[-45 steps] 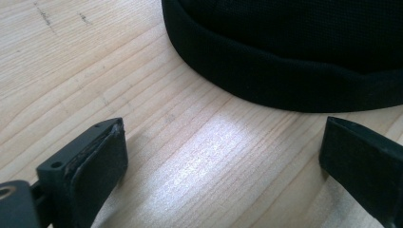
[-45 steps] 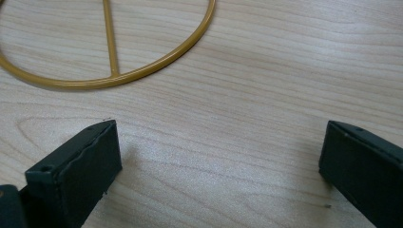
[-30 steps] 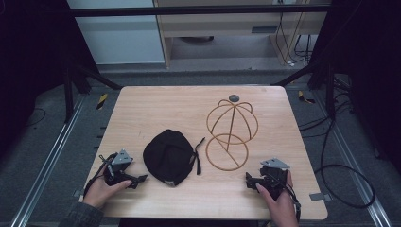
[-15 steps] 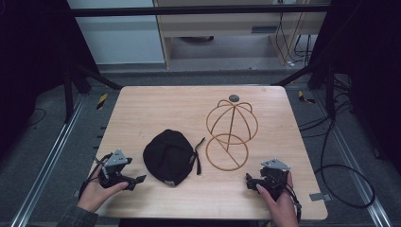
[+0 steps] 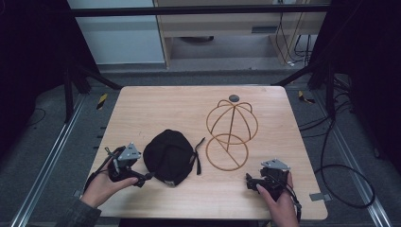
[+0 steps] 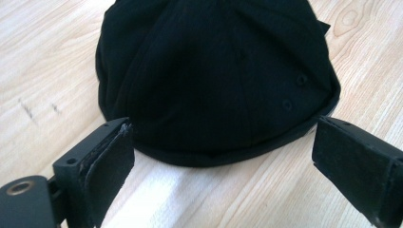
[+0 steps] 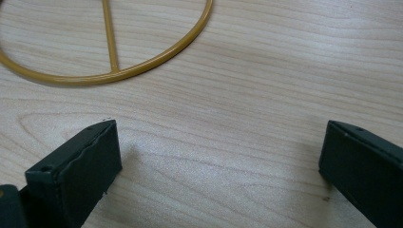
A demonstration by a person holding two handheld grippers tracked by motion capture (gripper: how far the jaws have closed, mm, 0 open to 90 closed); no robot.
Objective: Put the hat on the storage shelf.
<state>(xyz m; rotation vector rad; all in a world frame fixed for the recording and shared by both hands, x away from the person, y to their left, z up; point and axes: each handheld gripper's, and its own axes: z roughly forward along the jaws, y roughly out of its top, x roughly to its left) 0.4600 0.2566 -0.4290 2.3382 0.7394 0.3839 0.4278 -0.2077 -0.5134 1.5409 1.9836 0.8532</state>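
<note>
Tabletop (image 5: 156, 101): light wood, rectangular, with dark floor and rails around it.

Wire hat stand (image 5: 231, 134): golden-brown wire, a domed cage above a flat ring base crossed by one bar. Stands right of centre, its long axis running from the near ring to the far dome. A small dark disc (image 5: 234, 98) lies just beyond the dome. In the right tool view the ring's near arc (image 7: 157, 61) crosses the top of the frame.

Black cap (image 5: 170, 156): lies crown up, left of centre on the near half of the tabletop, just beside the stand's ring without touching it. Its long axis runs near to far, tilted slightly; a strap (image 5: 197, 156) hangs off its right edge toward the ring. In the left tool view the cap (image 6: 214, 71) sits just ahead of the jaws, eyelets visible.

Left tool (image 5: 142, 178): held in the left hand (image 5: 101, 187), low at the cap's near-left edge, pointing right at it. Jaws spread wide, holding nothing.

Right tool (image 5: 249, 180): held in the right hand (image 5: 279, 203), near the near-right corner, pointing left. Jaws spread wide over bare wood, holding nothing.
</note>
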